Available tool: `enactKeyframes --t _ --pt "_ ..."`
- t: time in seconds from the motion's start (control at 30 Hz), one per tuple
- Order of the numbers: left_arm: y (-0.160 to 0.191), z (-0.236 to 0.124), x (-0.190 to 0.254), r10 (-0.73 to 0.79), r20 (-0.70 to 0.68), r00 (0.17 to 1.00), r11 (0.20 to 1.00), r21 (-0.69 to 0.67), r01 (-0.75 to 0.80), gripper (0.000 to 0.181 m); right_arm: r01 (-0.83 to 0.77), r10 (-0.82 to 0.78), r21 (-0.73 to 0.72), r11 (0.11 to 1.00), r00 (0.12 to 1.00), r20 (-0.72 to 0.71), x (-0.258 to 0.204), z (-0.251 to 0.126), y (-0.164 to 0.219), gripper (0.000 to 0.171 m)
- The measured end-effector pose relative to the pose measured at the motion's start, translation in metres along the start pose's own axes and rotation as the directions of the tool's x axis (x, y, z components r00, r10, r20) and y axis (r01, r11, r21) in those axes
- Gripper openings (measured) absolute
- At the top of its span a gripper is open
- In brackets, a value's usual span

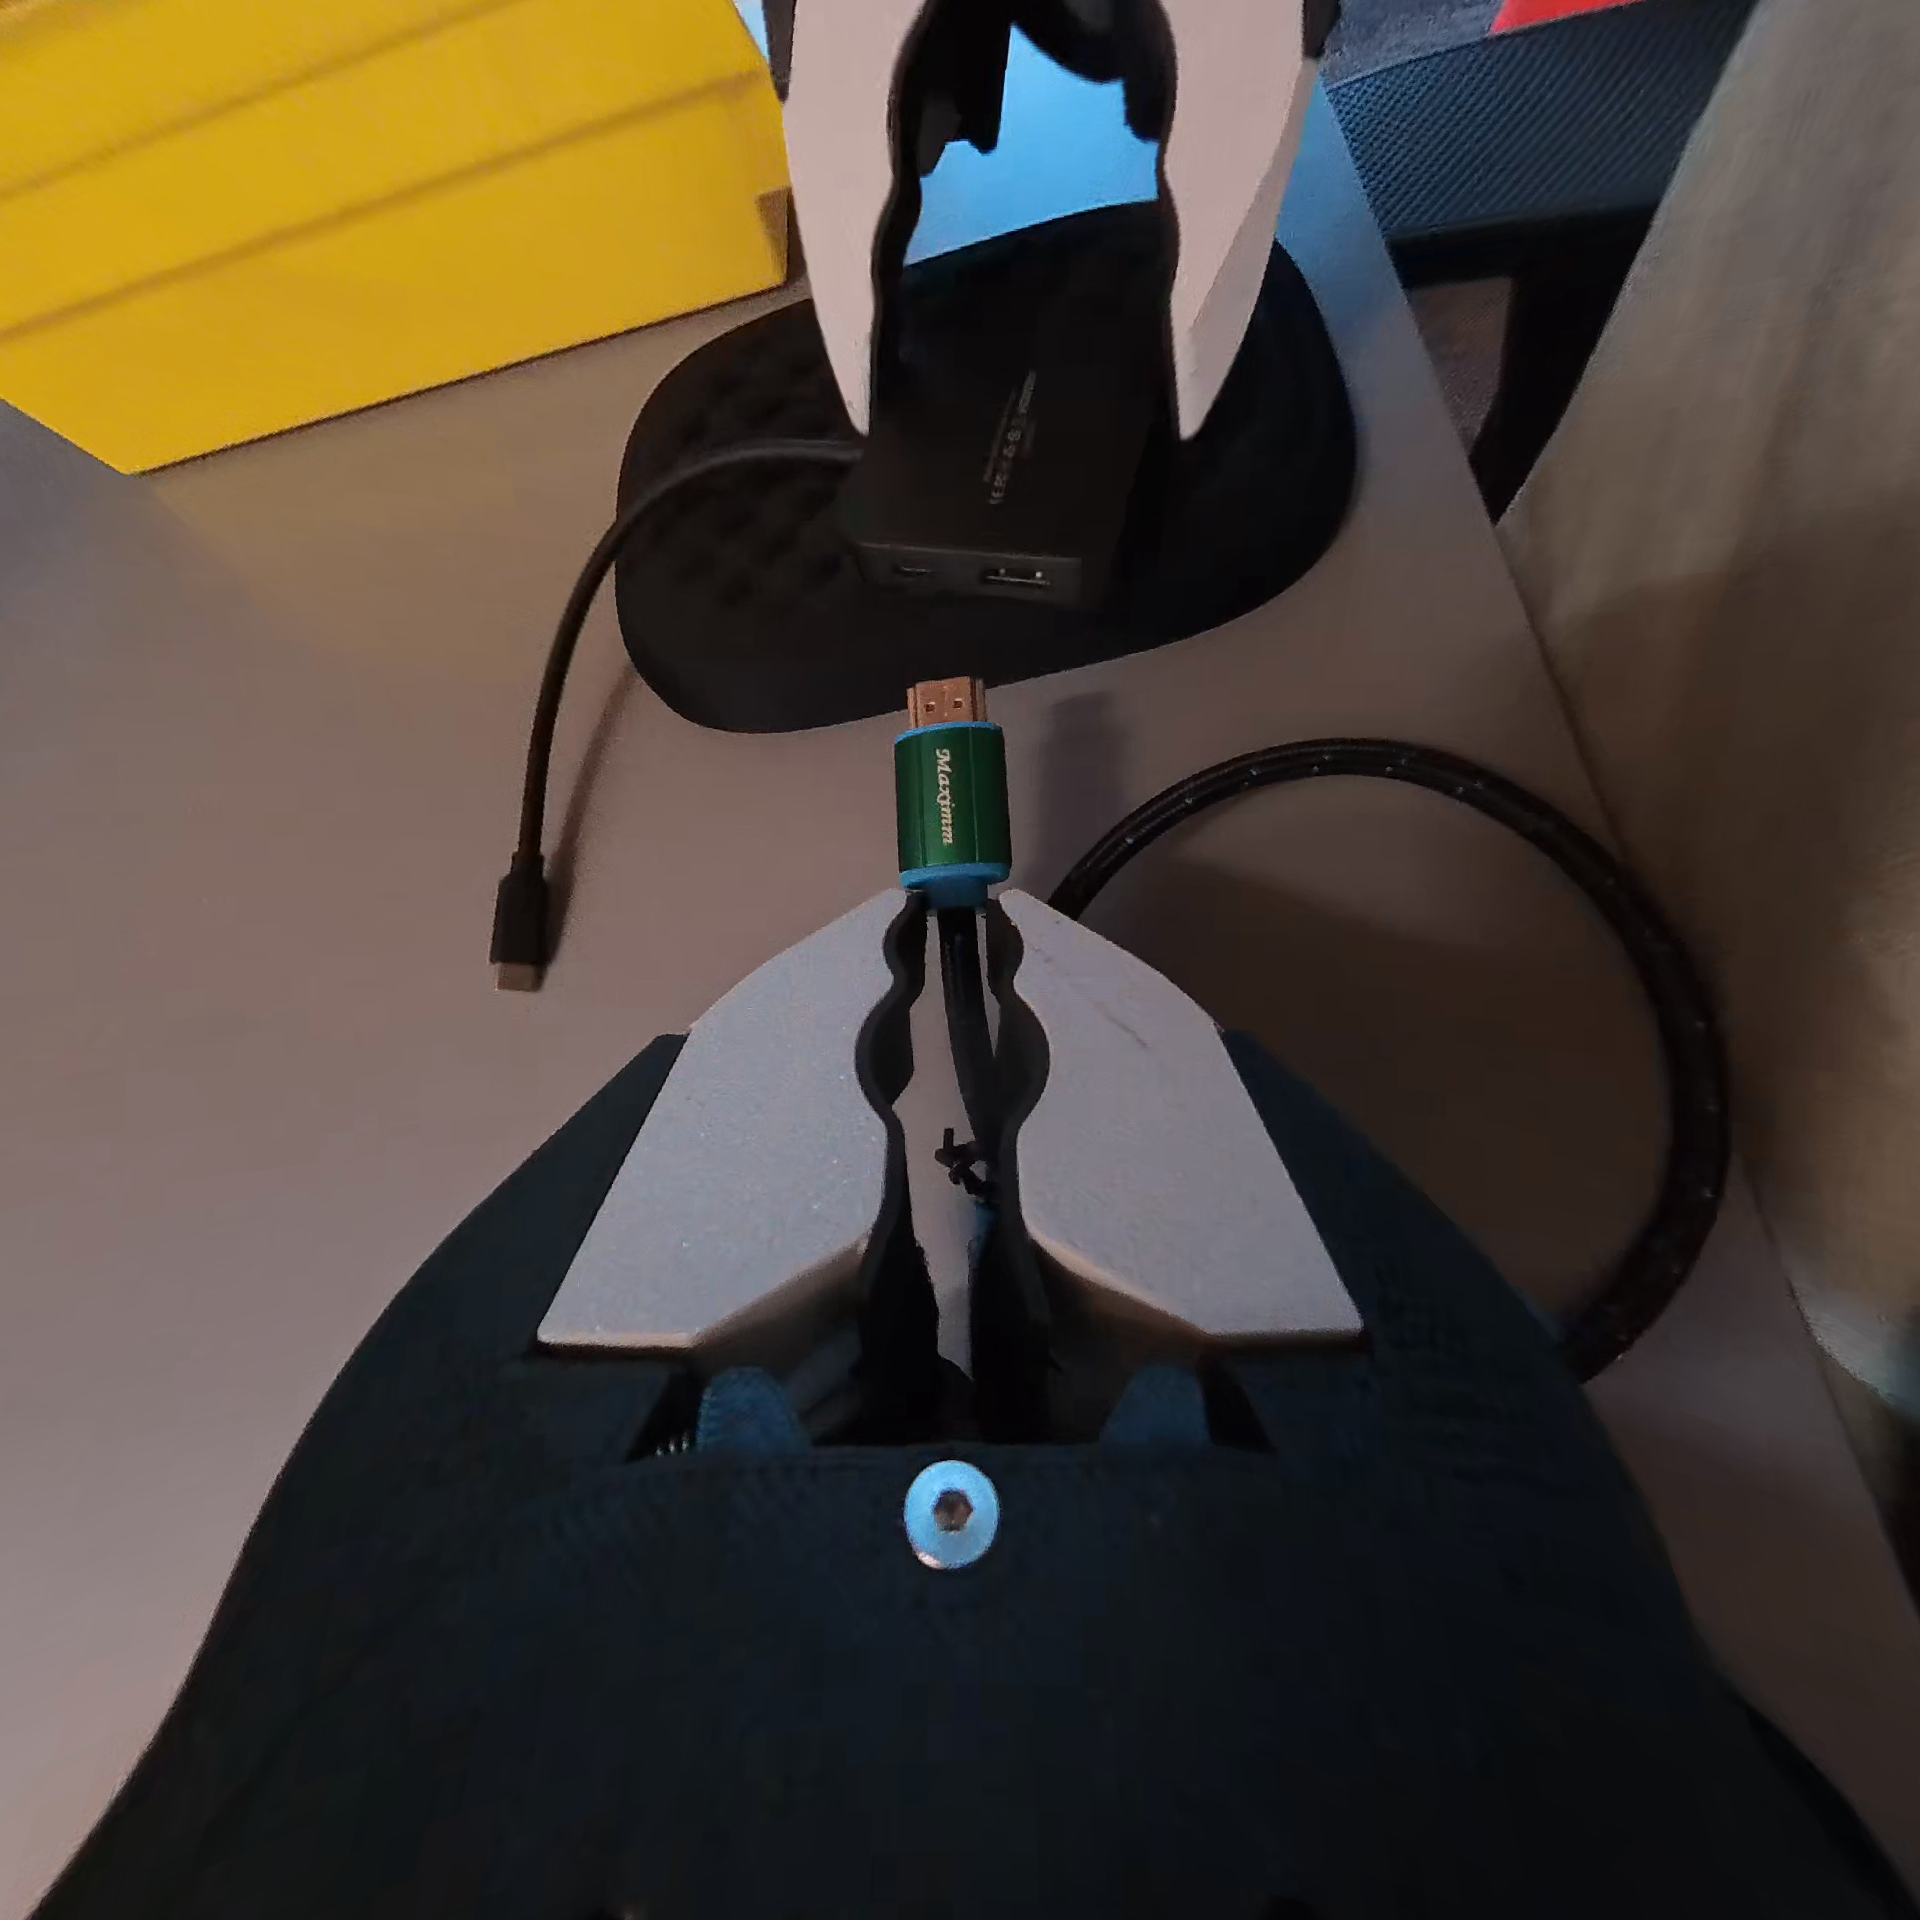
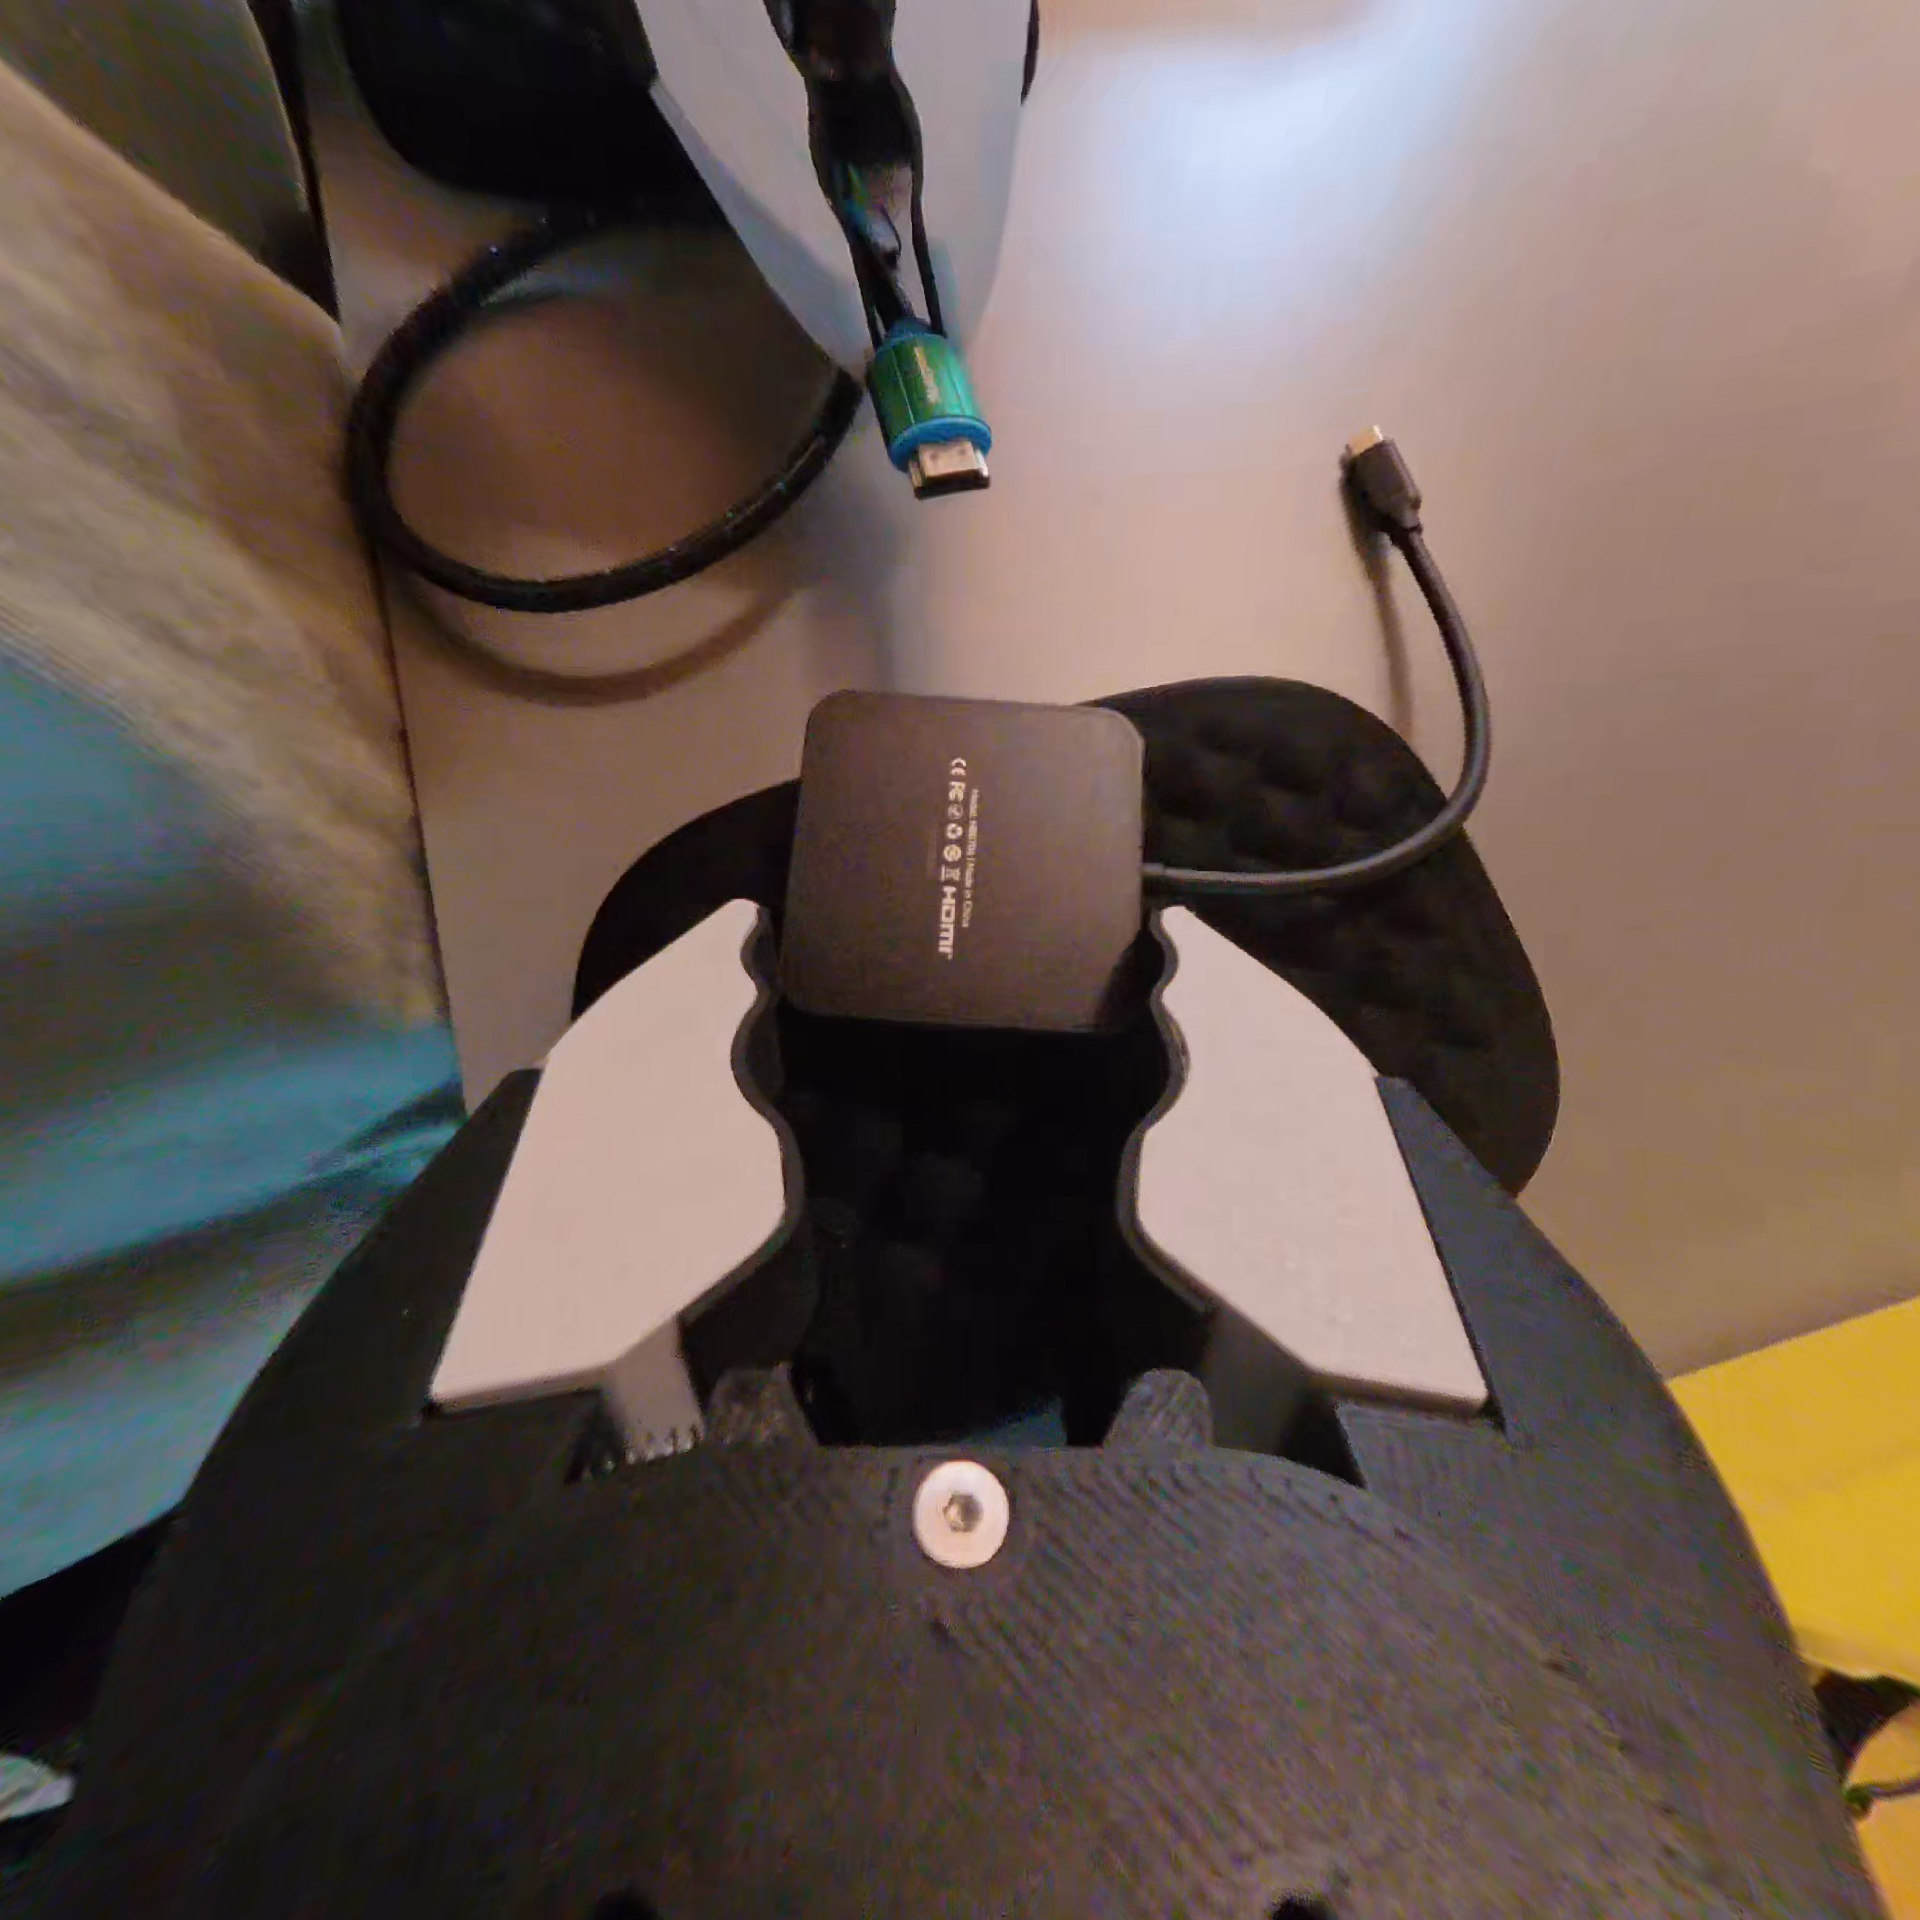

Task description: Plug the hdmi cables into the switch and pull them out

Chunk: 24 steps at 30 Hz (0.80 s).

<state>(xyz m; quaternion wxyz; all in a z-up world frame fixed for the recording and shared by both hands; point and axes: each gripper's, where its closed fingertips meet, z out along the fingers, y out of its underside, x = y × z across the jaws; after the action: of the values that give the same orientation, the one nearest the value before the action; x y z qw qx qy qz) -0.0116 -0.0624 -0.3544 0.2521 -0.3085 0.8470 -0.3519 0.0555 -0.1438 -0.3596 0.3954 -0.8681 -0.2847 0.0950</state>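
Observation:
My left gripper [image 1: 951, 906] is shut on the black braided HDMI cable just behind its green plug [image 1: 948, 798]. The plug's metal tip points at the black switch [image 1: 997, 457] and stops a short way in front of its ports, apart from it. My right gripper [image 2: 961, 940] is shut on the near end of the switch [image 2: 961, 852] and holds it above a black pad [image 2: 1340, 883]. In the right wrist view the green plug [image 2: 928, 410] hangs from the left gripper beyond the switch. In the left wrist view the right gripper's white fingers [image 1: 831, 208] flank the switch.
The switch's own short black lead ends in a small plug [image 1: 520, 925] lying loose on the grey table [image 1: 312, 727]. The HDMI cable loops on the table at the right [image 1: 1621, 935]. A yellow box [image 1: 364, 208] stands at the back left. Grey cloth [image 1: 1766, 623] lies along the right edge. One gripper's finger ends stand about 12 cm off the other's.

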Motion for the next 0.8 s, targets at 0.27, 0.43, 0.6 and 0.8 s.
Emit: enactKeyframes --t 0.27,0.43,0.6,0.8 --pt "-0.002 -0.002 -0.001 -0.004 0.013 1.000 1.000 0.019 0.004 0.011 -0.343 0.333 -0.054 0.938 0.932 -0.142 0.003 0.014 -0.005 0.110" --pt "-0.002 -0.003 -0.001 -0.001 0.014 1.000 1.000 0.027 0.001 0.011 -0.280 0.237 -0.201 0.939 0.948 -0.213 0.008 0.017 0.004 0.098" --pt "-0.001 -0.003 -0.001 -0.001 0.027 1.000 1.000 0.029 0.000 0.011 -0.227 0.149 -0.428 0.875 0.967 -0.208 -0.001 0.015 0.004 0.077" --pt "-0.001 -0.003 -0.001 0.009 0.035 0.999 0.999 0.034 -0.010 0.011 -0.277 0.225 -0.550 0.788 0.961 -0.160 -0.002 0.023 0.012 0.078"
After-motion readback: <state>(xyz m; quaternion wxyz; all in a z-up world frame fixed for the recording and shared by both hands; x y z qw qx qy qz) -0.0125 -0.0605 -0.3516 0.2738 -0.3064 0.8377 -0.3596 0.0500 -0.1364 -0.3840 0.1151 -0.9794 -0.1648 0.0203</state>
